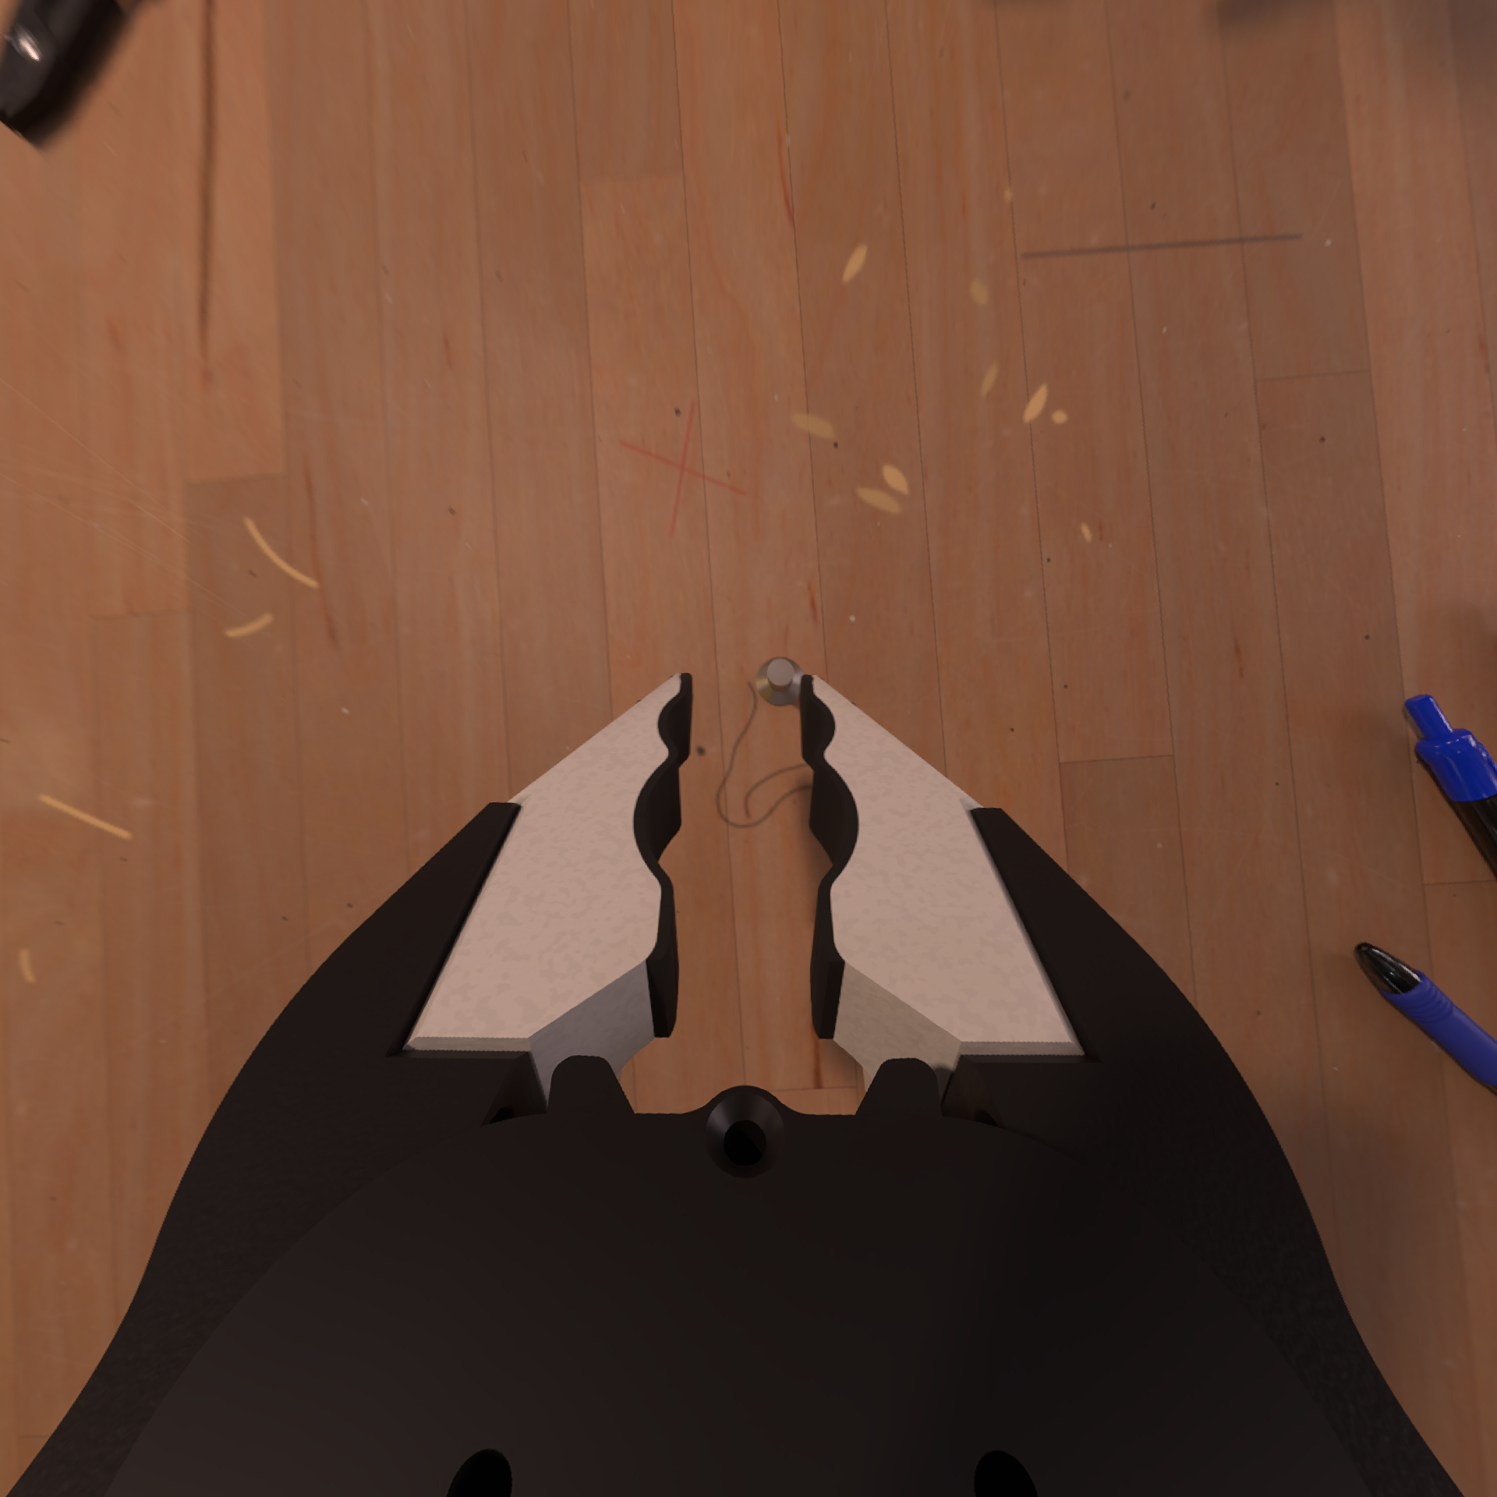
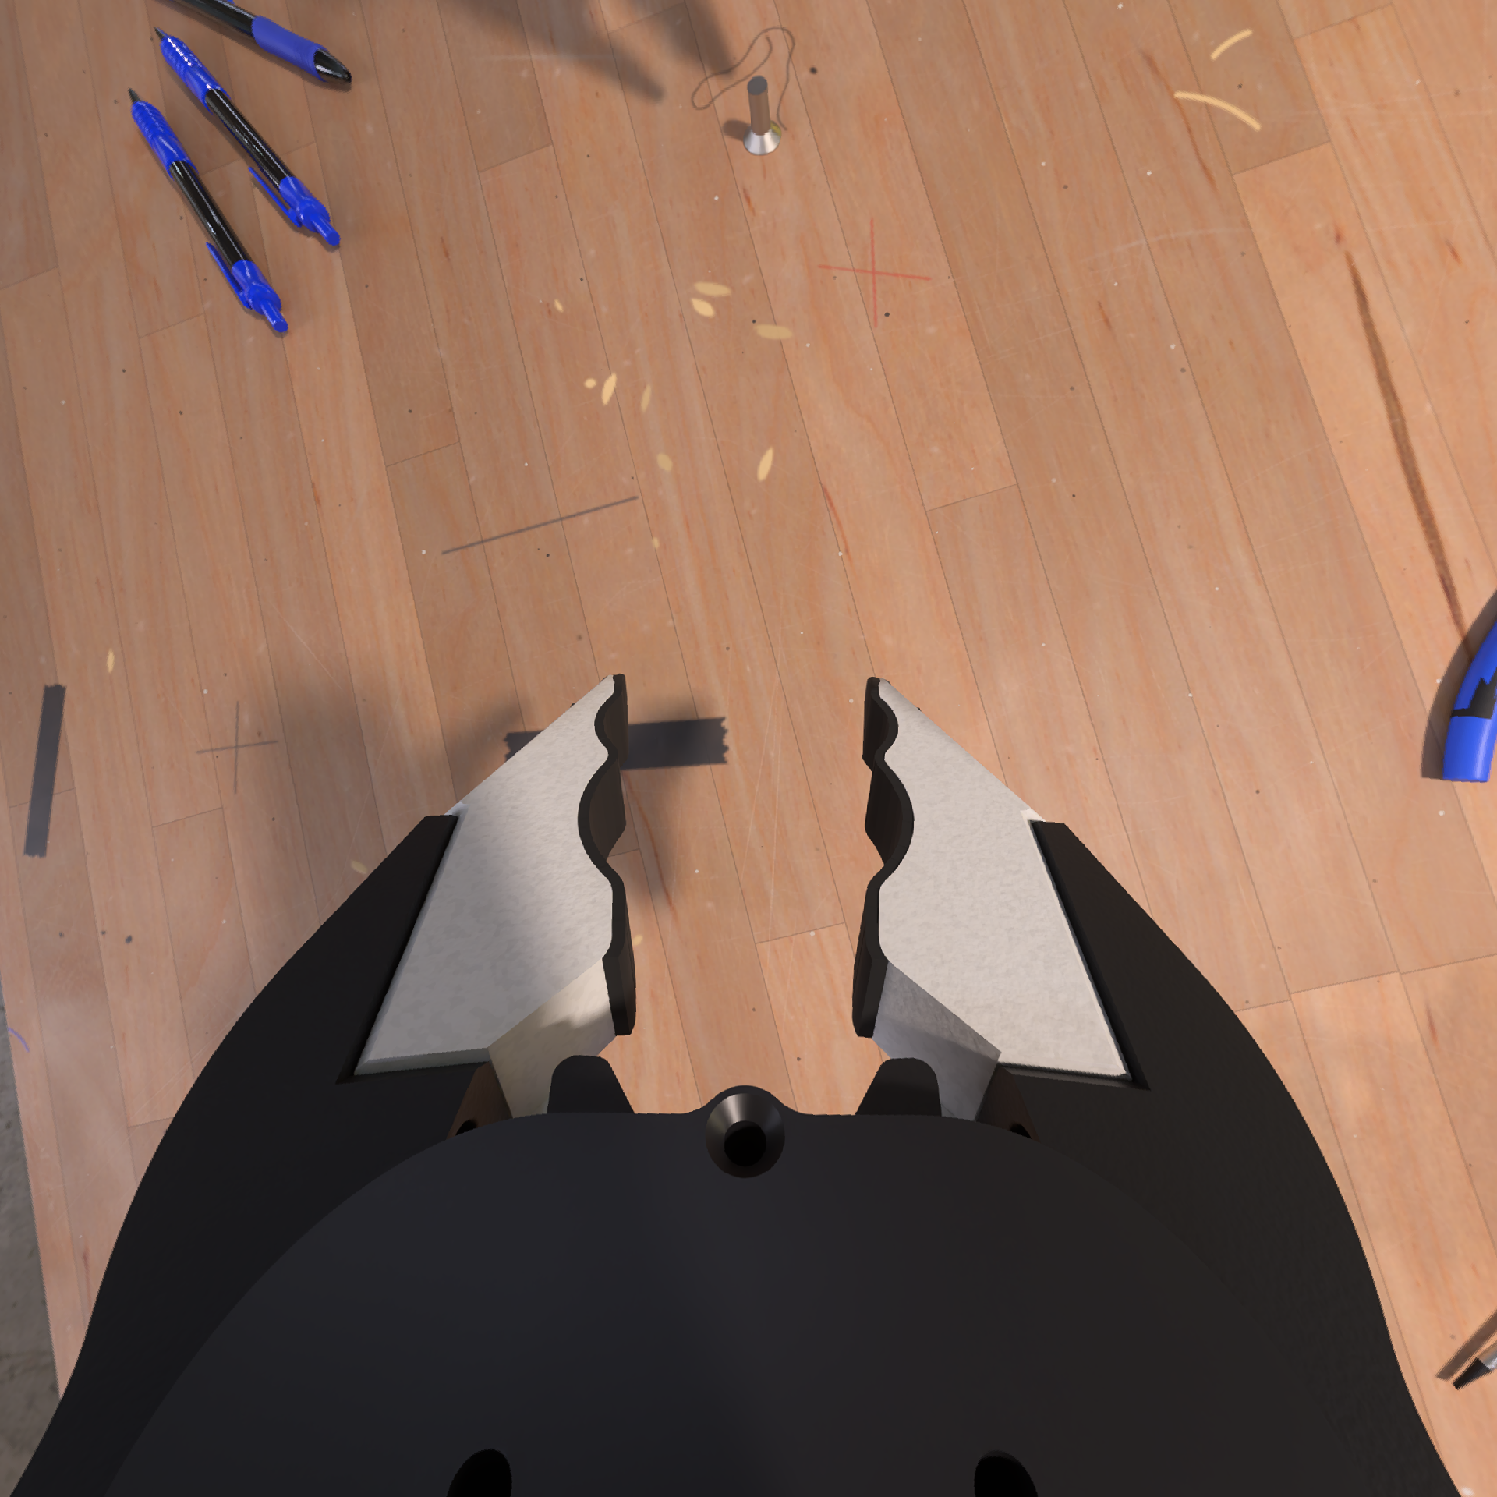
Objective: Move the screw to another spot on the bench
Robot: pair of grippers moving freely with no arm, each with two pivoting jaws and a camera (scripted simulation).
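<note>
The screw [image 1: 778, 680] is small and silver and stands on its flat head with the shank up on the wooden bench [image 1: 405, 324]. My left gripper [image 1: 746, 680] is above it, partly open and empty. The screw shows just past the fingertips, close to the right fingertip [image 1: 810, 697]. In the right wrist view the screw [image 2: 759, 121] stands far ahead at the top, beside a thin dark thread loop [image 2: 729, 73]. My right gripper [image 2: 745, 682] is wide open and empty, well back from the screw.
Blue-and-black pens [image 2: 235, 138] lie at the far left of the right wrist view and at the right edge of the left wrist view [image 1: 1458, 778]. A blue-handled tool [image 2: 1470, 713] lies at the right. There are black tape strips [image 2: 672, 741], a red cross mark [image 1: 683, 466], and a dark blurred object [image 1: 40, 57].
</note>
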